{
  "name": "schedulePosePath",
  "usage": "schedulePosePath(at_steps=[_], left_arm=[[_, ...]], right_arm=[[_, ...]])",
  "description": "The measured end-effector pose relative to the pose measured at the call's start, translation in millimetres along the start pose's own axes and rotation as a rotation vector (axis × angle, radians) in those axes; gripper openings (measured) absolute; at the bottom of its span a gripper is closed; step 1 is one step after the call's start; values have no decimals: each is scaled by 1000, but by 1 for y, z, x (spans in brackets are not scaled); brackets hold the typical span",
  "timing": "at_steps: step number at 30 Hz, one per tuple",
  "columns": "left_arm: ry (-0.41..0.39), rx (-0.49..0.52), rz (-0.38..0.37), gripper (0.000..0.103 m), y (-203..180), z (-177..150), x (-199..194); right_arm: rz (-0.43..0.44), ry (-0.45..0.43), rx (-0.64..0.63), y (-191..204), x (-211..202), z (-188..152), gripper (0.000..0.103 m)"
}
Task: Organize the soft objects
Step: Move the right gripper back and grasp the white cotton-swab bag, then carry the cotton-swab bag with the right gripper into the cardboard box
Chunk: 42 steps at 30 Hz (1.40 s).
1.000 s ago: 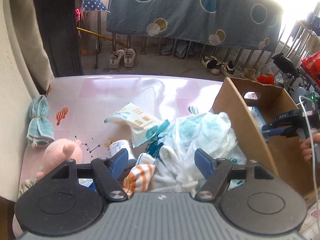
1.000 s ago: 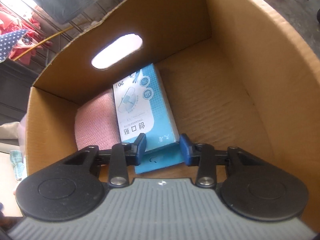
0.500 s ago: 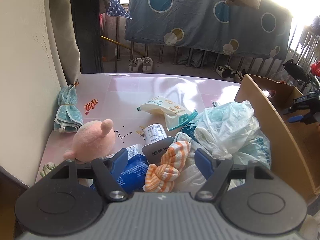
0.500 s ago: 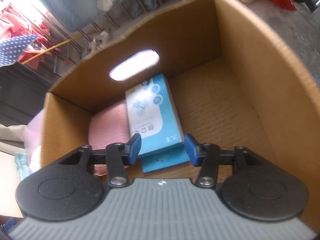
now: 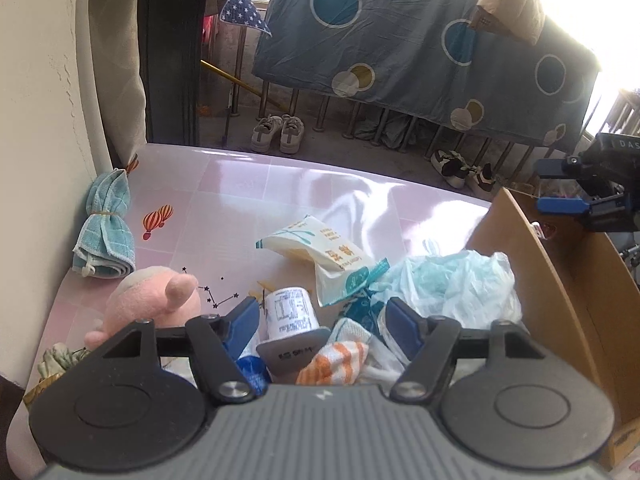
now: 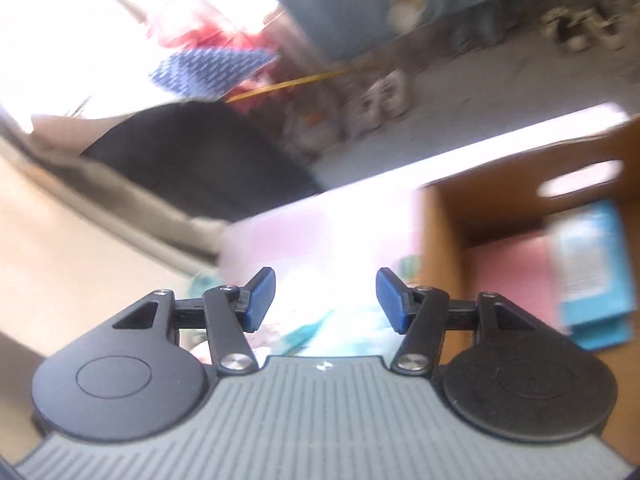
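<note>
A pile of soft things lies on the pink table (image 5: 280,184): a pink plush toy (image 5: 152,300), a cream tissue pack (image 5: 320,248), a crumpled plastic bag (image 5: 452,284) and an orange-striped sock (image 5: 336,360). My left gripper (image 5: 322,316) hovers low over the pile. Its jaws are closing, with a white tube (image 5: 288,316) and the sock between them, unpressed. My right gripper (image 6: 324,300) is above the cardboard box (image 5: 552,280). Its jaws are opening with nothing between them. It also shows at the right edge of the left wrist view. A blue pack (image 6: 592,276) and a pink cloth (image 6: 512,280) lie in the box.
A tied teal towel (image 5: 106,232) lies by the wall at the table's left edge. A blue packet (image 5: 250,368) sits under the left finger. Beyond the table are shoes (image 5: 278,134) on the floor and a hanging blue sheet (image 5: 400,40).
My right gripper let go of the blue pack, rose out of the box and swung left, its jaws widening. My left gripper shifted over the pile and its jaws narrowed a little.
</note>
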<state>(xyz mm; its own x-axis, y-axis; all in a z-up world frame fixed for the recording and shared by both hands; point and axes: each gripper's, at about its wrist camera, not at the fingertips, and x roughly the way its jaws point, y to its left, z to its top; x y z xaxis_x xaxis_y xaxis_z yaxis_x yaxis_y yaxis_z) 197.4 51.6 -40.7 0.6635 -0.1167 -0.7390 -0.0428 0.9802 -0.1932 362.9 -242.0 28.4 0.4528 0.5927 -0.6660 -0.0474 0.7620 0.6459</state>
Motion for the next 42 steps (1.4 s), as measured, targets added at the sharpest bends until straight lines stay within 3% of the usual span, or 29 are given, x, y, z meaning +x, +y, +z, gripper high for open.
schedulePosePath(at_steps=[5, 10, 19, 24, 26, 32, 38, 42], left_arm=[[55, -82, -7, 57, 8, 23, 47], [124, -164, -33, 45, 17, 38, 89], [226, -230, -41, 32, 25, 45, 140], [231, -249, -36, 22, 24, 47, 148], [222, -241, -19, 19, 22, 49, 148], [173, -222, -6, 14, 20, 56, 126], [98, -176, -37, 9, 5, 68, 83], [50, -131, -49, 9, -16, 72, 54]], right_arm=[[51, 173, 20, 29, 96, 10, 57], [-3, 294, 39, 35, 177, 13, 57], [-80, 390, 59, 9, 246, 8, 56], [-37, 421, 74, 13, 252, 7, 53], [-36, 453, 65, 19, 256, 2, 38], [-28, 445, 41, 32, 248, -4, 18], [42, 416, 30, 54, 219, -2, 9], [88, 371, 21, 69, 186, 1, 9]])
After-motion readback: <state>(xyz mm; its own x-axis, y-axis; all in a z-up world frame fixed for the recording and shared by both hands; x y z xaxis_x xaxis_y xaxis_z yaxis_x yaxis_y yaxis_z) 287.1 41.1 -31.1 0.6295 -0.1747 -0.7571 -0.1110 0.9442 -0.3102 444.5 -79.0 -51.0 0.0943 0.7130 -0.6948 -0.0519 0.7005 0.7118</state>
